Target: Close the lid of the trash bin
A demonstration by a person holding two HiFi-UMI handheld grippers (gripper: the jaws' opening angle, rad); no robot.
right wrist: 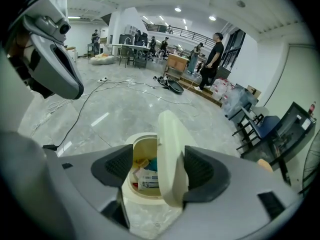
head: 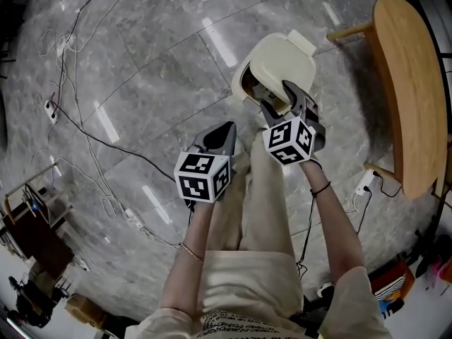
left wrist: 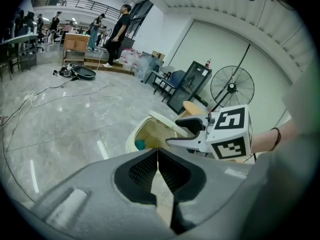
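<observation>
The trash bin [right wrist: 145, 204] stands on open floor [head: 141, 83] just ahead of the right gripper [right wrist: 160, 169]. That gripper's jaws are spread, with the upright lid [right wrist: 170, 154] between them, close to the right-hand pad. Inside the bin lie paper wrappers [right wrist: 142, 179] and something teal. The left gripper [left wrist: 158, 156], pressed closed and empty, hangs behind and to the left. A wooden table [head: 409, 83] borders the far right.

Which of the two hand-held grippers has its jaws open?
The right hand-held gripper: its jaws stand apart with the raised lid between them. The left hand-held gripper has its jaws closed together, empty.
</observation>
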